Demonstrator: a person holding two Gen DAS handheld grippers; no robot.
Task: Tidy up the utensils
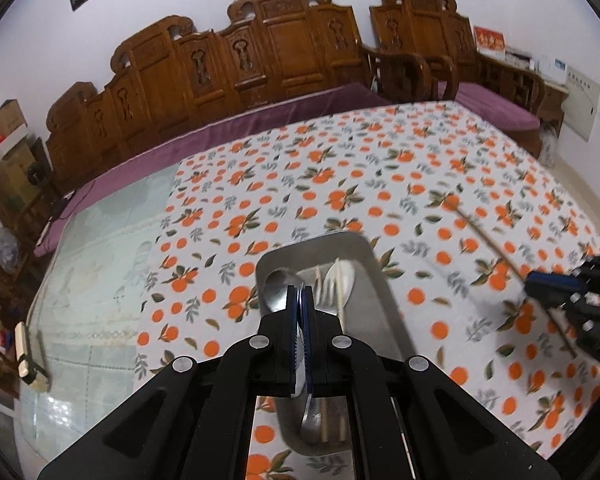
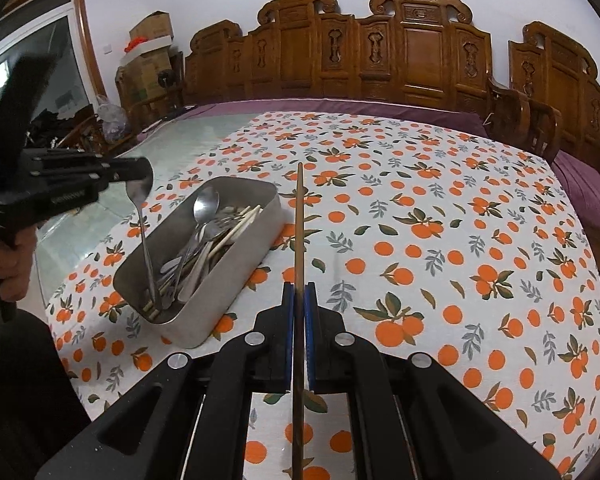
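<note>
Landmark: the metal tray (image 2: 236, 280) sits on the orange-print tablecloth (image 2: 460, 240); every place below is given from it.
Tray contents: a loose pile of spoons, a fork and pale chopsticks (image 2: 236, 226) lies along its floor; the pieces cross one another, so single ones are hard to tell apart.
Left gripper (image 1: 300, 300): closed on a metal spoon (image 2: 142, 216); in the right wrist view the bowl is up at the fingers and the handle hangs down, its tip among the pile at the tray's near end.
Right gripper (image 2: 299, 292): closed on a dark wooden chopstick (image 2: 299, 216); the stick runs straight out ahead between the blue pads, off the tray's right side and above the cloth.
Handling, spoon: likely stiff, light and smooth; a grip at the bowl's neck seems to let it swing, so a hold on the flat of the handle would probably steady it better.
Handling, chopstick: thin, rigid and very light; being round and narrow it may roll or pivot in the pads; it is taken well back from its far tip, which leaves a long free end that could catch the tray wall.
Handling, pile: tangled pieces may drag neighbours along; lifting a piece by its free end looks safest.
Progress: my guess is sorting is under way; most utensils remain in the tray.
</note>
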